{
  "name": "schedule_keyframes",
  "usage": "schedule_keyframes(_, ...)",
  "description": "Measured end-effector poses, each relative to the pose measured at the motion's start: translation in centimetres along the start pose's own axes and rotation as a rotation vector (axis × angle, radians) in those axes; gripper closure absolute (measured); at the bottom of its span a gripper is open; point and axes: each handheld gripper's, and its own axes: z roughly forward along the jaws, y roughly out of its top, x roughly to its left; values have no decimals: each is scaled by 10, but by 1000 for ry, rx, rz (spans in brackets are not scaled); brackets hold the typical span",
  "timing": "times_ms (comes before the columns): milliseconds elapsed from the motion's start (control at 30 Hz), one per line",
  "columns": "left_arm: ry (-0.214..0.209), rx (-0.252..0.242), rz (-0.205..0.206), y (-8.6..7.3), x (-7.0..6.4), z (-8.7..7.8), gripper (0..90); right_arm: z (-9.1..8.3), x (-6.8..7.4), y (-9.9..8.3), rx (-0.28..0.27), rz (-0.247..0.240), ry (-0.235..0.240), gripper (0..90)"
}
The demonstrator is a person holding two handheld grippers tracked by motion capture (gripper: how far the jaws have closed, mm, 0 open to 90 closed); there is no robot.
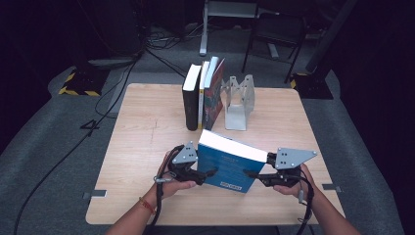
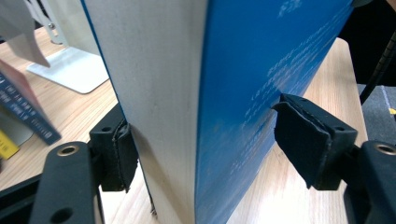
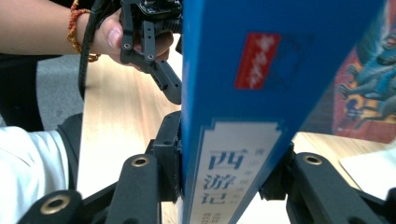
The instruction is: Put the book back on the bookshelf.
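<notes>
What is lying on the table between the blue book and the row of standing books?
Nothing: in the high view, bare table separates the blue book from the standing books.

A thick blue book with white page edges is held tilted above the near middle of the bench, spine toward the right. The spine bears a white label with Chinese characters.

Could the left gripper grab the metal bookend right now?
Probably not: the left gripper is busy, its jaws around the blue book, and the metal bookend stands far off beside the standing books.
</notes>
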Motion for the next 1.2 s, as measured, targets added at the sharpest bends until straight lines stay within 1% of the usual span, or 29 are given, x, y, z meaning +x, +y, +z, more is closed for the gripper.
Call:
schedule_keyframes(67, -13, -1, 5, 3, 2, 6, 252, -3, -1, 2, 4, -1, -10, 591)
schedule_keyframes(167, -25, 2, 9, 6, 3, 12, 251, -6, -3, 7, -3, 24, -22, 582)
schedule_keyframes(233, -33, 2, 13, 7, 3, 14, 249, -7, -4, 10, -10, 34, -21, 549)
schedule_keyframes(267, -36, 3, 14, 7, 3, 14, 247, -8, -4, 14, -8, 42, -15, 544)
schedule_keyframes(300, -41, 1, 10, 7, 3, 14, 246, -7, -4, 16, 2, 38, -18, 544)
schedule_keyframes(333, -41, 1, 10, 6, 3, 13, 244, -7, -4, 20, 15, 34, -23, 542)
schedule_keyframes(367, -39, 2, 8, 6, 2, 13, 242, -7, -4, 22, 19, 40, -20, 539)
schedule_keyframes(500, -33, 16, 10, 4, 1, 10, 237, -7, -6, 31, 23, 73, 1, 536)
schedule_keyframes(533, -22, 29, 8, 1, 1, 8, 238, -7, -6, 33, 25, 80, 4, 534)
schedule_keyframes(567, -18, 39, -1, -1, 1, 7, 236, -7, -6, 37, 35, 86, 12, 531)
schedule_keyframes(600, -16, 49, -6, -4, 2, 5, 239, -6, -6, 39, 51, 88, 10, 524)
schedule_keyframes(667, 6, 86, -13, -13, 3, -2, 241, -5, -6, 43, 68, 93, 11, 524)
schedule_keyframes(700, 15, 103, -18, -18, 4, -6, 245, -4, -7, 45, 75, 107, 15, 524)
schedule_keyframes(733, 15, 103, -18, -18, 4, -6, 246, -4, -7, 45, 75, 107, 15, 524)
schedule_keyframes(767, 35, 135, -19, -28, 4, -14, 246, -2, -8, 46, 81, 114, 21, 524)
schedule_keyframes(800, 47, 154, -17, -34, 4, -19, 250, -1, -8, 47, 82, 118, 26, 528)
schedule_keyframes(867, 70, 189, -33, -46, 4, -29, 251, 1, -8, 47, 84, 120, 32, 539)
schedule_keyframes(933, 92, 217, -44, -57, 5, -38, 251, 1, -8, 49, 85, 120, 30, 556)
schedule_keyframes(967, 101, 231, -57, -63, 6, -42, 250, 2, -8, 49, 86, 122, 29, 562)
schedule_keyframes(1000, 119, 252, -61, -69, 6, -45, 249, 1, -7, 50, 88, 119, 26, 567)
schedule_keyframes(1033, 137, 275, -55, -74, 6, -48, 248, 1, -7, 50, 91, 121, 21, 570)
schedule_keyframes(1067, 145, 294, -55, -79, 6, -50, 243, 2, -7, 50, 92, 122, 15, 578)
schedule_keyframes(1133, 160, 314, -75, -87, 5, -56, 230, 1, -5, 51, 95, 114, 1, 591)
schedule_keyframes(1200, 165, 316, -91, -93, 6, -60, 226, 1, -5, 51, 98, 117, -12, 599)
